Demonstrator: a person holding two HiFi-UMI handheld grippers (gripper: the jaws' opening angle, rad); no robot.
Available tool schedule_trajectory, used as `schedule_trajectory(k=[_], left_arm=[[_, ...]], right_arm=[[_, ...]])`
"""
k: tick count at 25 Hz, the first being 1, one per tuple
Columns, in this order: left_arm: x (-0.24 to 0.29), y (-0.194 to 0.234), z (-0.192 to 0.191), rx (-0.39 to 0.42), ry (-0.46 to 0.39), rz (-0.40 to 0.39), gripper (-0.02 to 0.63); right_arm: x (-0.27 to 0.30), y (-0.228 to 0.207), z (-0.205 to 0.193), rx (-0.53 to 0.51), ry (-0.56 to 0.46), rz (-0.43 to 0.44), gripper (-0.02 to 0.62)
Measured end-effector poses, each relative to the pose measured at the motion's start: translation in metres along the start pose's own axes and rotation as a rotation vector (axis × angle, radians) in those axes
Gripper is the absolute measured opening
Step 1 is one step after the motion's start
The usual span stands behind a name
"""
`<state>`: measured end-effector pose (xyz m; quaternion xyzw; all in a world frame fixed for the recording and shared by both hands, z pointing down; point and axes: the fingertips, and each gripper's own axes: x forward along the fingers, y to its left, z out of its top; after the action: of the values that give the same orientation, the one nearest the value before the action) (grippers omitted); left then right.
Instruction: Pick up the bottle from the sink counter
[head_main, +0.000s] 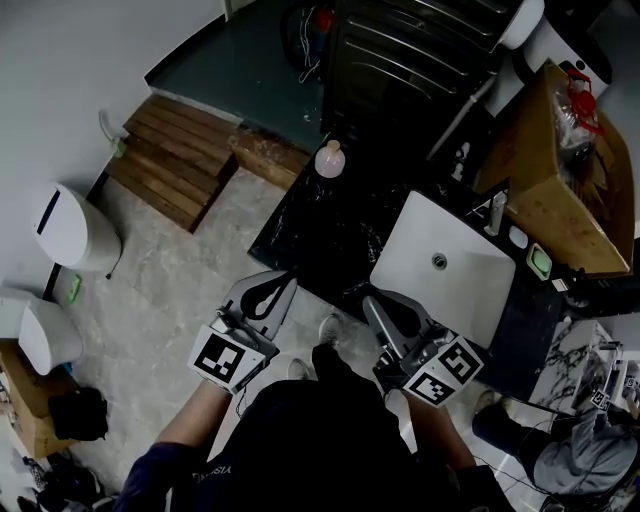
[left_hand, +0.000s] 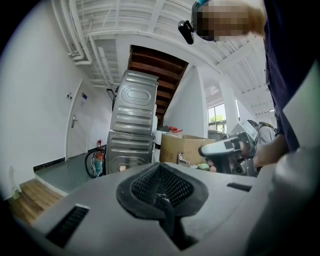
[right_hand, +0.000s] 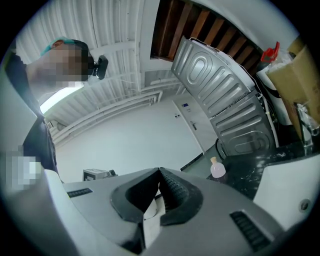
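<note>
A small round pale-pink bottle (head_main: 329, 158) with a light cap stands upright on the far left end of the black marble sink counter (head_main: 320, 235). It also shows in the right gripper view as the bottle (right_hand: 218, 169), well beyond the jaws. My left gripper (head_main: 286, 283) is at the counter's near edge, shut, with nothing between its jaws (left_hand: 161, 169). My right gripper (head_main: 371, 302) is beside it, just in front of the white sink basin (head_main: 470, 285), shut and empty (right_hand: 160, 171). Both are well short of the bottle.
A steel washer and dryer stack (head_main: 420, 60) stands behind the counter. A cardboard box (head_main: 560, 160) sits at the right, by the faucet (head_main: 497, 212). Wooden steps (head_main: 175, 160) and white bins (head_main: 75, 230) lie at the left. Another person (head_main: 580, 450) crouches at the lower right.
</note>
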<state>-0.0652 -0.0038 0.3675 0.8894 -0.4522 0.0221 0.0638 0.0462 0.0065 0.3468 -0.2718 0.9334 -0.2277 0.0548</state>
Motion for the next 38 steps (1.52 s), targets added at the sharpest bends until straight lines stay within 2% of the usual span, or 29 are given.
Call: schedule_trajectory(k=[10,23,28,38], left_arm=[[0.067,0.024,-0.004,0.021,0.039,0.025,0.006],[0.123,0.056,-0.02,0.029,0.089,0.067,0.008],[0.14,0.068,-0.026,0.045,0.104,0.056,0.007],[0.166,0.107,-0.048,0.084,0.158,-0.015,0.008]], right_arm=[[0.013,-0.058,0.016,0.012,0.025,0.017,0.025],[0.025,-0.121,0.026,0.008,0.041,0.002,0.025],[0.028,-0.137,0.027,0.012,0.039,-0.02,0.025],[0.043,-0.153,0.023,0.029,0.044,-0.093,0.025]])
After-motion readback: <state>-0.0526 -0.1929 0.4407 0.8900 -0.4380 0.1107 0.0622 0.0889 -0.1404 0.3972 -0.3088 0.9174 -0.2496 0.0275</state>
